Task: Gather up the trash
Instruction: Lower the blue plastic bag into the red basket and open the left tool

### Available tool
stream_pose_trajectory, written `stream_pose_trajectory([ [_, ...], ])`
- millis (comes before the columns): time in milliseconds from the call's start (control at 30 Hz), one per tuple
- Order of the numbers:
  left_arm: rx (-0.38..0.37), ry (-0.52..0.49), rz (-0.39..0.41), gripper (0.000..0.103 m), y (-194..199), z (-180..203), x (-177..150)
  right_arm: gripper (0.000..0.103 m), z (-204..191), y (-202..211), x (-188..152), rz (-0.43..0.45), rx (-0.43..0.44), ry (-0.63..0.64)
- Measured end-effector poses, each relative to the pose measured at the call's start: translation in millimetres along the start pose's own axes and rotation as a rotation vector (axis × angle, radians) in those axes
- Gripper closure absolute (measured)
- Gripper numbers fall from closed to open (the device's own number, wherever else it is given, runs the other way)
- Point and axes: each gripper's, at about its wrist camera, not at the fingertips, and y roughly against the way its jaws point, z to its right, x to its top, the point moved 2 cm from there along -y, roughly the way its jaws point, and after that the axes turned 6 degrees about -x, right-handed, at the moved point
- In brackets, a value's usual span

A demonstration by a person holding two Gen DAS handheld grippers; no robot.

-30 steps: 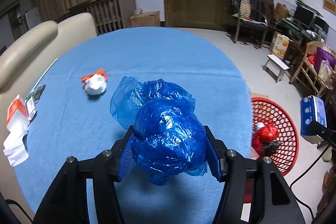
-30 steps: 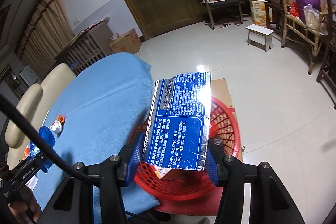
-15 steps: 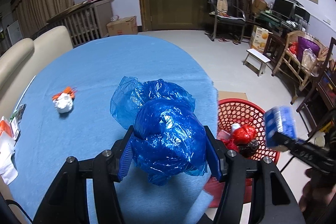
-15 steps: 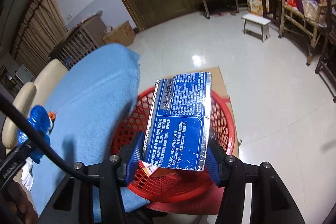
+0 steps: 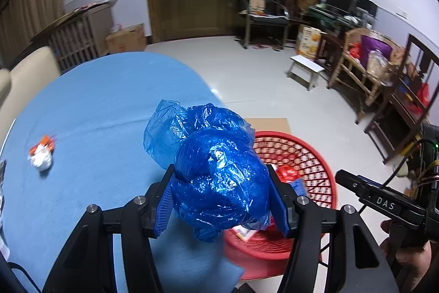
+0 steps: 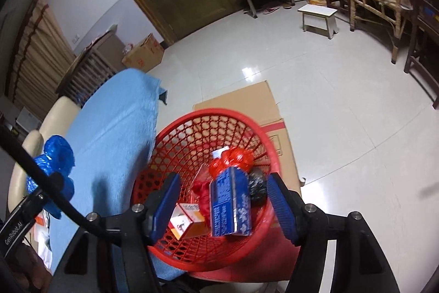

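— What's nearest?
— The left hand-held gripper pinches a crumpled, glossy blue plastic bag above the desk edge.
— And the right hand-held gripper?
— Its jaws are opening, pads clear of the blue carton in the red basket; only the left view shows a white-and-orange wad farther back.

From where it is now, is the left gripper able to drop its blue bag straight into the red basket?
Probably not quite yet. The left gripper holds the blue bag over the edge of the blue table, with the red basket just beyond it. The right gripper, jaws opening, hangs over the basket and may crowd it.
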Motion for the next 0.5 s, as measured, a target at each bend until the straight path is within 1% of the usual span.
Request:
stream_pose_trajectory([
  [67,-0.045,-0.008,-0.009,0.041,-5.3,9.6,3.2,0.034,7.2,0.6,3.5,0.005,0.005,-0.018],
  [233,-0.126,-0.034,-0.036,0.04,-17.1,24.7,9.9,0.034,19.7,4.5,7.8,0.018,0.006,-0.05],
  [267,-0.132,-0.036,-0.038,0.038,-19.3,26.2,11.2,0.034,21.5,4.3,8.2,0.019,0.006,-0.053],
  [333,-0.165,-0.043,-0.053,0.031,-27.4,30.0,13.2,0.034,24.7,4.2,8.8,0.02,0.008,-0.062],
  [367,-0.174,-0.046,-0.072,0.025,-32.3,31.7,13.7,0.034,25.7,4.1,9.0,0.02,0.009,-0.065],
  [433,-0.186,-0.059,-0.116,0.023,-42.0,33.7,14.4,0.034,26.5,4.2,8.9,0.02,0.014,-0.068],
  [500,-0.183,-0.066,-0.122,0.023,-42.5,32.0,13.6,0.034,26.6,5.2,9.2,0.021,0.015,-0.068],
])
